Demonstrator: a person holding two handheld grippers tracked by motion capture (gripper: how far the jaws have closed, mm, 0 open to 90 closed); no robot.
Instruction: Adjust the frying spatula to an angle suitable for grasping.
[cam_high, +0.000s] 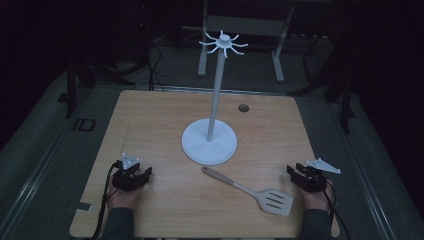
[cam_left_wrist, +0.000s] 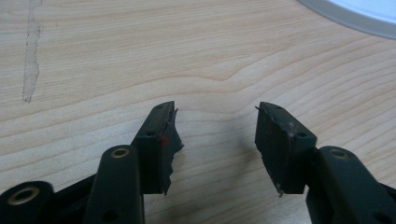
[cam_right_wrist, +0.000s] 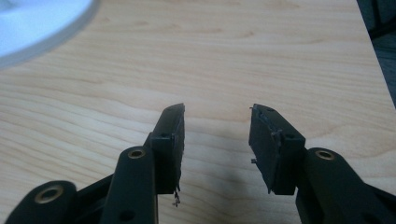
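Spatula lies flat on the worktop, between the two sets of tongs and nearer the right one. Wooden handle end points toward the stand's base; pale slotted blade sits just beside the right tongs, not touching them.

Right tongs: resting low at the near right edge of the worktop, jaws spread, nothing between them. In the right gripper view the right tongs show bare wood grain in the gap, with the rim of the stand base off to the upper left.

Left tongs: near left side, well apart from the spatula, jaws spread and empty. The left gripper view has the left tongs over bare wood.

White stand, with round base, tall pole and hooks at top, stands upright beyond both tongs, roughly midway between them.
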